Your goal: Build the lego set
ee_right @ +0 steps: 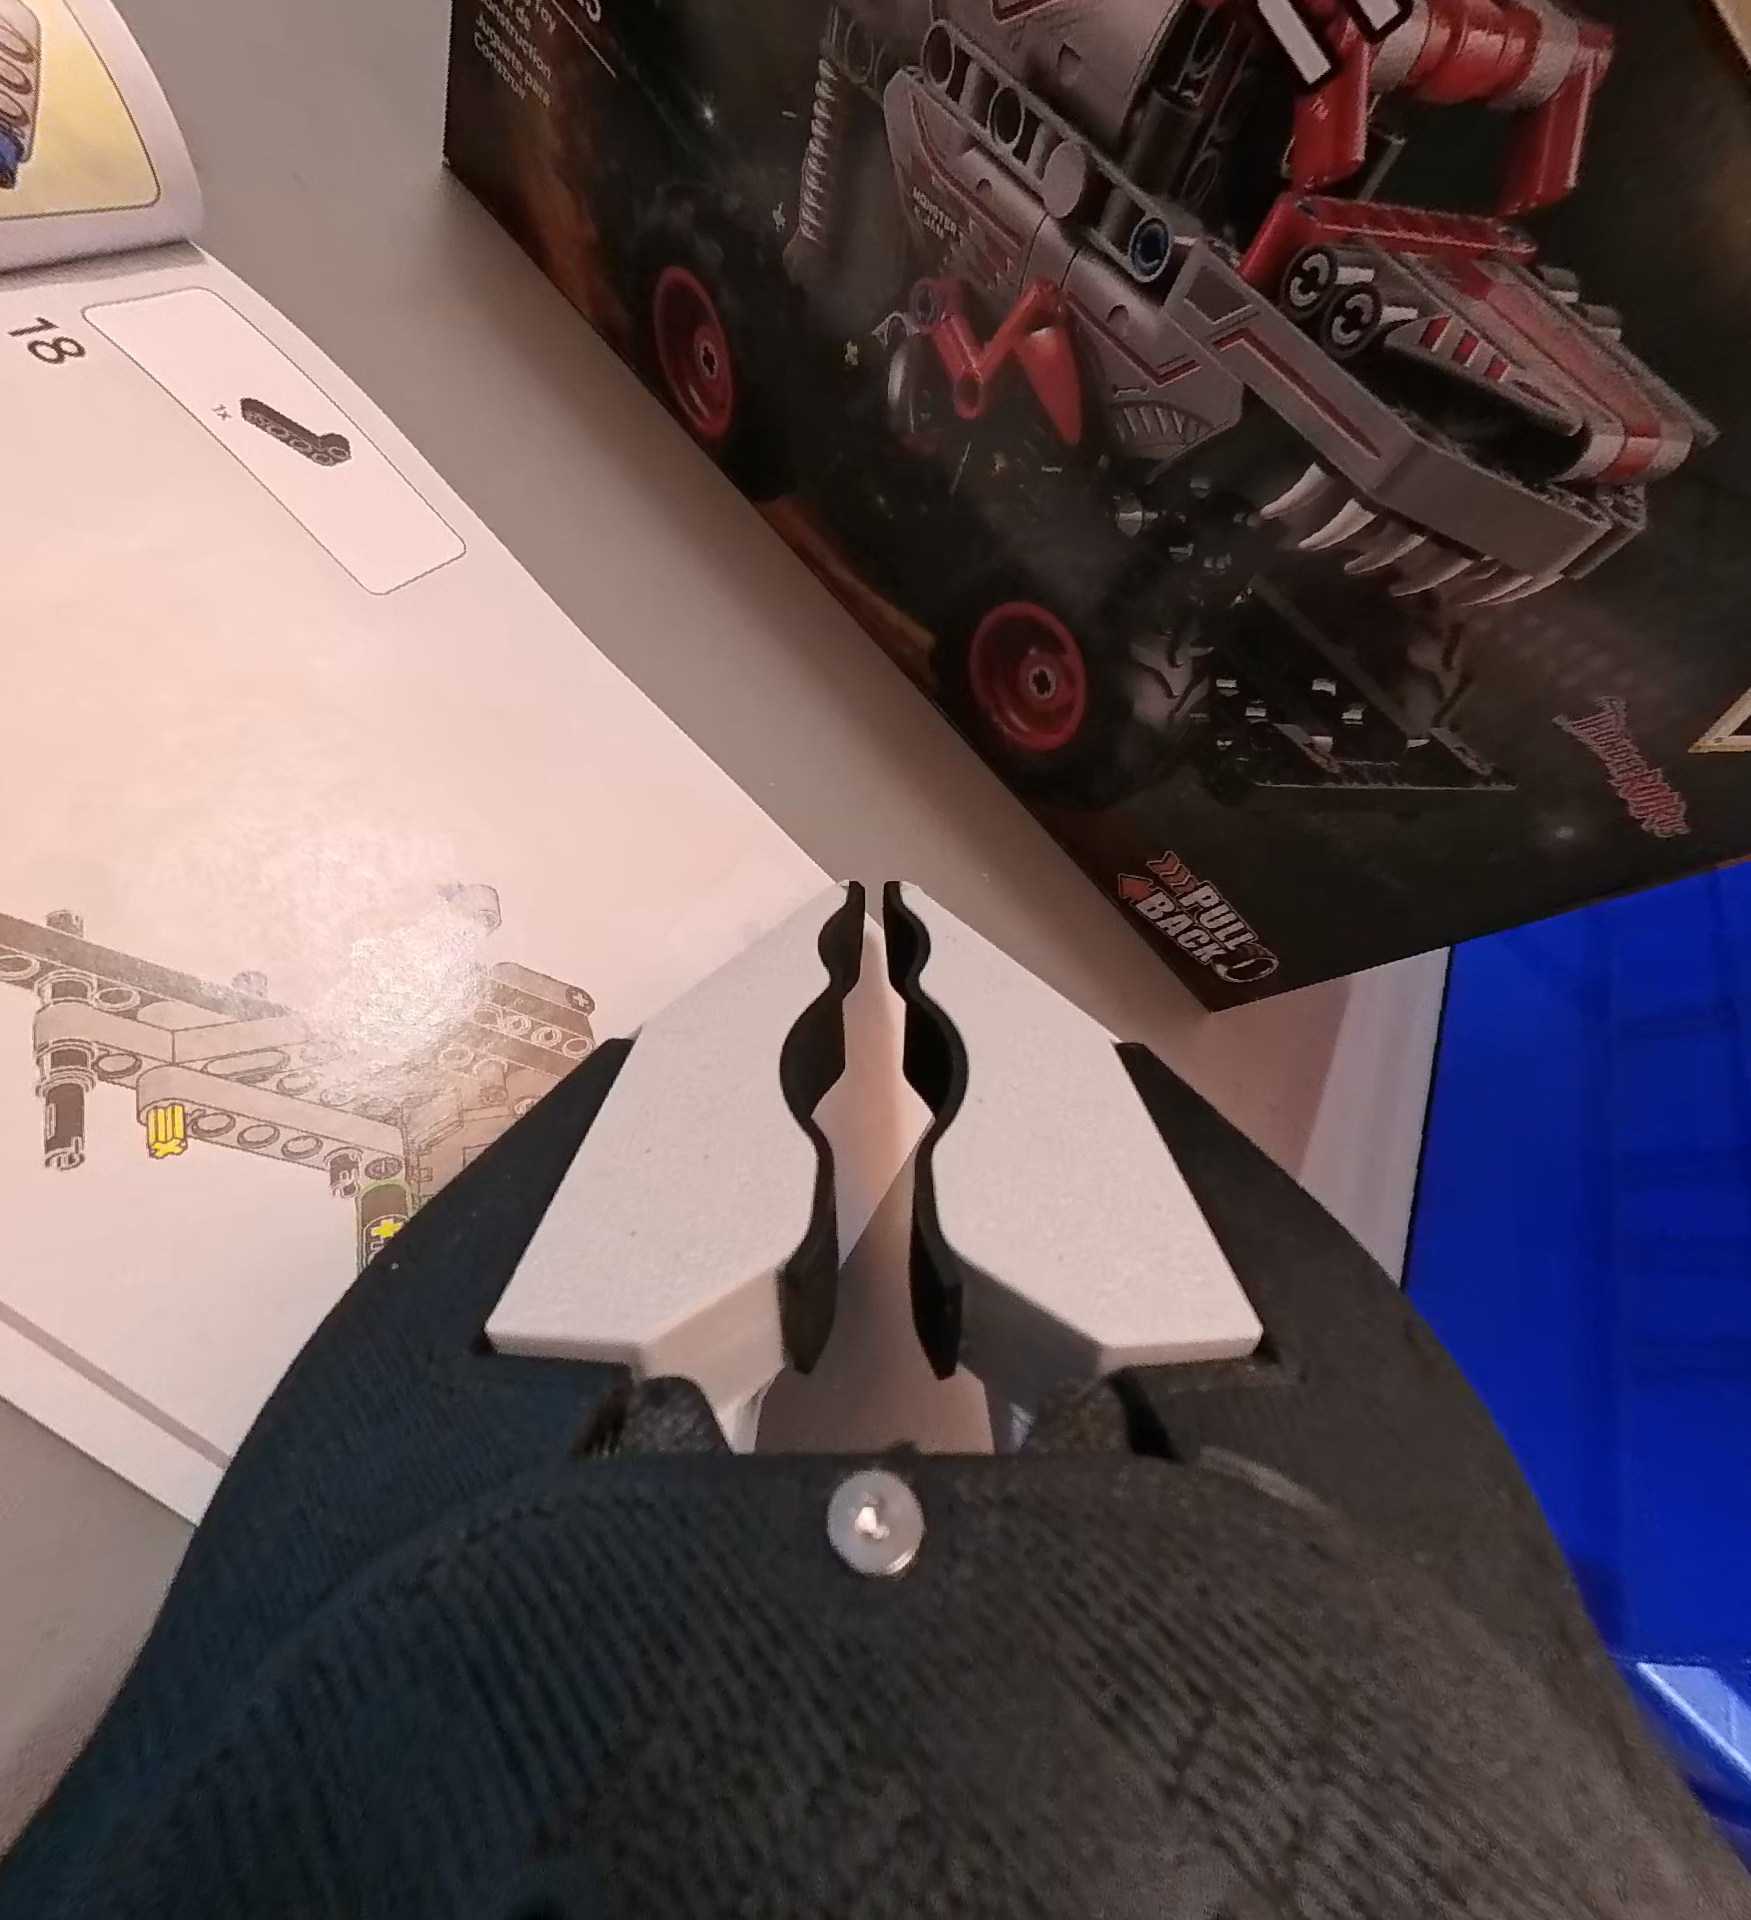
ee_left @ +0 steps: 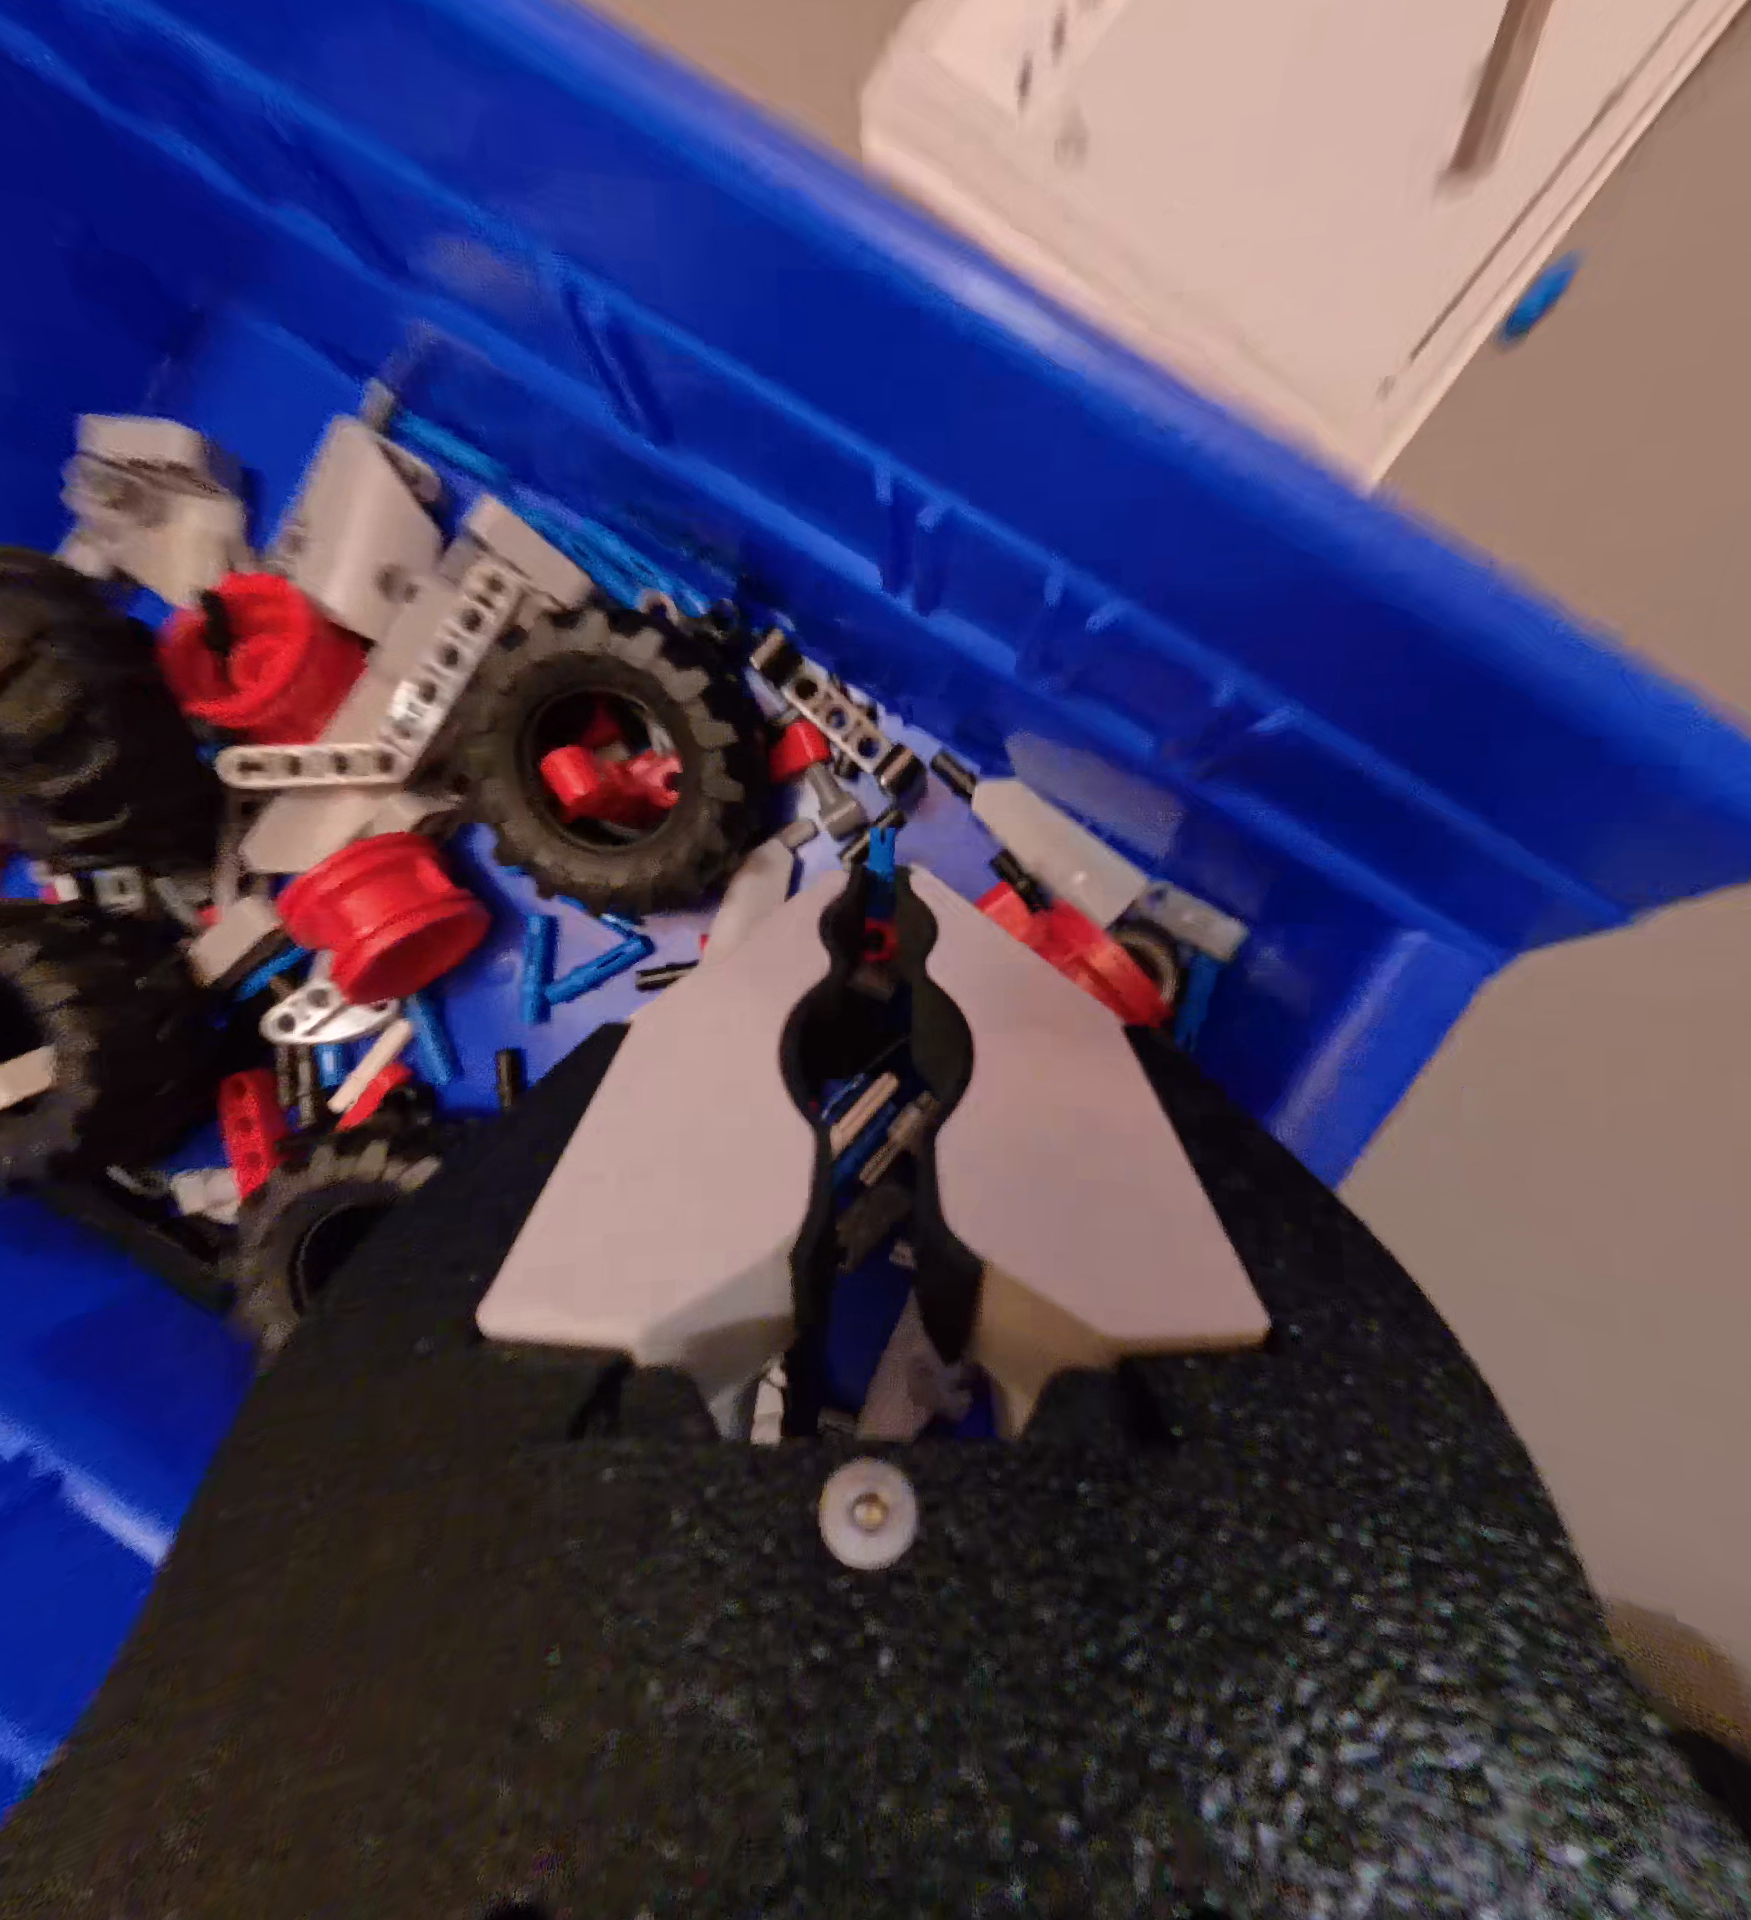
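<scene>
In the left wrist view my left gripper (ee_left: 876,883) is inside a blue bin (ee_left: 954,499) of loose lego parts. Its jaws are shut on a small blue pin (ee_left: 881,854) that sticks out past the tips. Black tyres (ee_left: 606,764), red wheel hubs (ee_left: 383,914) and grey beams (ee_left: 435,665) lie to the left of it. The view is blurred by motion. In the right wrist view my right gripper (ee_right: 873,894) is shut and empty, above the table at the edge of the open instruction booklet (ee_right: 227,727).
The lego set's box (ee_right: 1162,416) stands beyond the right gripper. The blue bin's wall (ee_right: 1629,1247) is at the right of that view. A white paper sheet (ee_left: 1266,177) lies on the beige table (ee_left: 1629,1195) beyond the bin. About 45 cm separates my left fingertips from my right.
</scene>
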Demonstrator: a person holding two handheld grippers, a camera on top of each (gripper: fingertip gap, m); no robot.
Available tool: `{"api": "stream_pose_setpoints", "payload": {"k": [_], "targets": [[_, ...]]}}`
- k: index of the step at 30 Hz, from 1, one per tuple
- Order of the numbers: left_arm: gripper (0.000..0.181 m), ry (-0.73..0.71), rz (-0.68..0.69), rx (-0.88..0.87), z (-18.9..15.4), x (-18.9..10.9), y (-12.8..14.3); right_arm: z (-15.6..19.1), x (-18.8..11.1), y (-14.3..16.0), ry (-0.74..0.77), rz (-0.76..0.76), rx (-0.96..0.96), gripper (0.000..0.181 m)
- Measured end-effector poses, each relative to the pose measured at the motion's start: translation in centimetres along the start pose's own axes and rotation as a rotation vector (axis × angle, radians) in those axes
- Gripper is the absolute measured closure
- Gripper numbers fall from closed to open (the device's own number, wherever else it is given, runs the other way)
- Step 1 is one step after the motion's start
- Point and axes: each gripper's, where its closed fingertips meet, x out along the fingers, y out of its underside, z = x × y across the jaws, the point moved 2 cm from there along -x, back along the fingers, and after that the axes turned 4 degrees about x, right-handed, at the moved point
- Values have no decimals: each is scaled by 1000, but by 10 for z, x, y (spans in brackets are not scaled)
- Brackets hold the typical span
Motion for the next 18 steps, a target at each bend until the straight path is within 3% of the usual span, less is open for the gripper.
{"api": "stream_pose_setpoints", "payload": {"k": [3, 5, 7, 9, 12, 15, 18], "targets": [[179, -50, -329, -30, -11, -55, -41, 1, -1, -1, -2, -5, -5, 180], [179, -62, -536, 24, -37, -97, -71, 1, 0, -1, -1, -5, -8, 180], [179, -58, -607, 101, -71, -113, -93, 1, 0, 0, 1, -4, -8, 180], [179, -22, -570, 175, -107, -96, -109, 1, 0, 0, 1, -4, -10, 180], [179, 8, -458, 224, -145, -37, -126, 2, 0, 0, 0, -4, -15, 181], [179, -24, -266, 263, -149, 27, -117, 2, -1, -1, -1, -5, -23, 181], [179, -6, -176, 255, -151, 57, -108, 3, -1, -1, 4, -8, -38, 181]]}}
